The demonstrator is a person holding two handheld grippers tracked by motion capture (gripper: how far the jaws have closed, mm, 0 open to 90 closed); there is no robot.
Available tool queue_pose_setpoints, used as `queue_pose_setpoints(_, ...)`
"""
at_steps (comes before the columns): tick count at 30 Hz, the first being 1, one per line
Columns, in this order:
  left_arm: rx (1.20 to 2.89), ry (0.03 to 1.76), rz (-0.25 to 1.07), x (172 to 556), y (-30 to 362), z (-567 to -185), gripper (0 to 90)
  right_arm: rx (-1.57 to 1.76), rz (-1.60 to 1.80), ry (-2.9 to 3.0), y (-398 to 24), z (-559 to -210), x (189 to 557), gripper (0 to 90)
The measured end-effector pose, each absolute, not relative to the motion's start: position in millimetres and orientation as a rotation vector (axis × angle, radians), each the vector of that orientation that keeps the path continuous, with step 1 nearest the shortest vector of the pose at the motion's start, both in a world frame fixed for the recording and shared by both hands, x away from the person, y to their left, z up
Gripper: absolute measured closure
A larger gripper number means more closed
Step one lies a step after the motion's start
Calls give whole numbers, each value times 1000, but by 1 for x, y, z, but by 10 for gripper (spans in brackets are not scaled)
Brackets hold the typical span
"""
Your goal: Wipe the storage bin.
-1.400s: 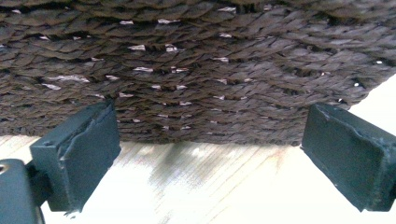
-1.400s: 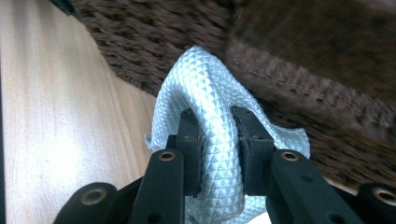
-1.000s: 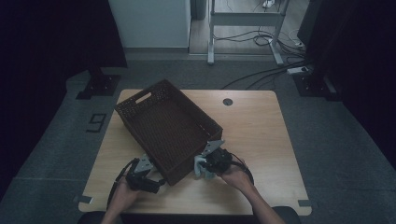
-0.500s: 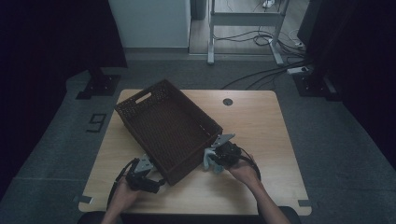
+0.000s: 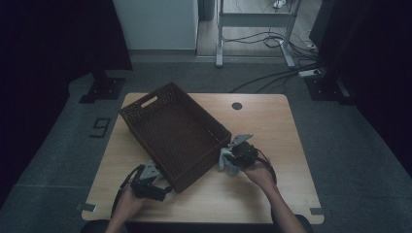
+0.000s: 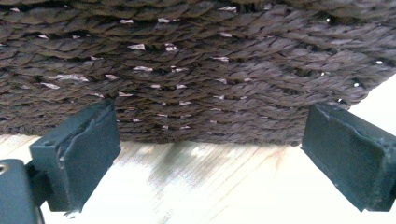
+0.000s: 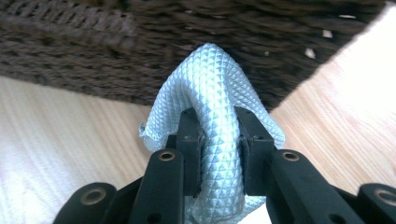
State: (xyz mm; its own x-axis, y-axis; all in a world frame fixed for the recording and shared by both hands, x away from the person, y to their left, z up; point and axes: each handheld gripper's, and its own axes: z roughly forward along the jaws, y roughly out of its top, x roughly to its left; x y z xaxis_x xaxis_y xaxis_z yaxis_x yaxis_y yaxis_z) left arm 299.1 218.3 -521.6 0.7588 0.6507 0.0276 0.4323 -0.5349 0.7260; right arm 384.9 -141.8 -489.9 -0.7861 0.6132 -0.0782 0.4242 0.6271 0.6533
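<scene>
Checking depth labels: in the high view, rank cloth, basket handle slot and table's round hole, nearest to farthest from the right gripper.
From the right gripper:
1. Pale blue cloth, pinched between its jaws, beside the basket's near right corner.
2. Round hole, at the table's far edge, straight beyond the gripper.
3. Handle slot, in the basket's far left end wall.

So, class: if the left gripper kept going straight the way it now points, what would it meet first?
Most likely the woven side wall of the dark basket. The left gripper, jaws wide open with nothing between them, points straight at that wall just above the table; how much of a gap remains is hard to judge.
</scene>
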Motion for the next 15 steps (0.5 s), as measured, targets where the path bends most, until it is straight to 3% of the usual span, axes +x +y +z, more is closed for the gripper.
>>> queue_pose_setpoints(15, 2218, 806, 383, 299, 218, -522, 40, 941, 892, 2499, -160, -496, 402, 724)
